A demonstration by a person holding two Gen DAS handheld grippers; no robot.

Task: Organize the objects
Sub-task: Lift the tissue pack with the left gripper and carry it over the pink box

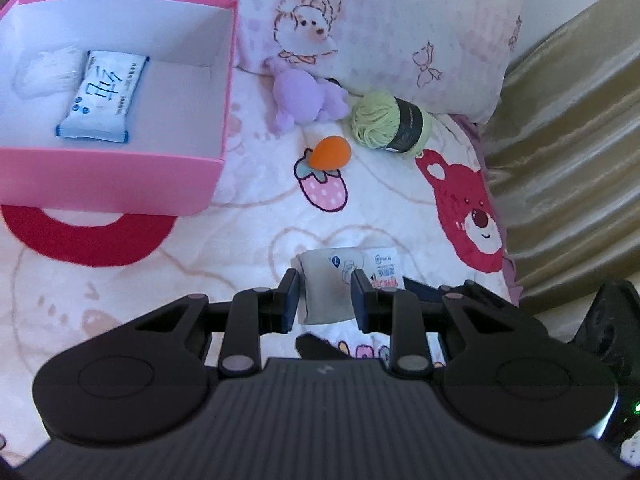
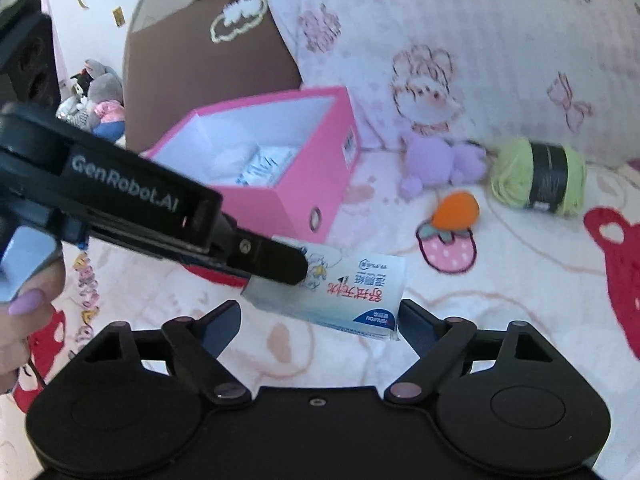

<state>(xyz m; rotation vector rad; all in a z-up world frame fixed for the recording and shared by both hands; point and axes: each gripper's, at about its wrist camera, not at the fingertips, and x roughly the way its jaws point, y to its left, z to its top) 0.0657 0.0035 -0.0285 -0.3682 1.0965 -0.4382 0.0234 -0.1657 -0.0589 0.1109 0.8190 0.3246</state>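
Clenched on one end of a tissue pack [image 2: 352, 300], the left gripper [image 1: 325, 294] has its jaws pinching the wrapper so it hangs clear of the bed [image 1: 224, 248]. Right gripper [image 2: 320, 320] jaws stand released either side of the pack's other end, apparently steadying nothing. Upper left in the left view sits the pink box [image 1: 120, 178], likely the pack's destination; its near wall must be cleared. Right of it, a purple toy [image 1: 308, 100], orange ball [image 1: 331, 153] and yarn [image 1: 388, 124] leave open bedding between.
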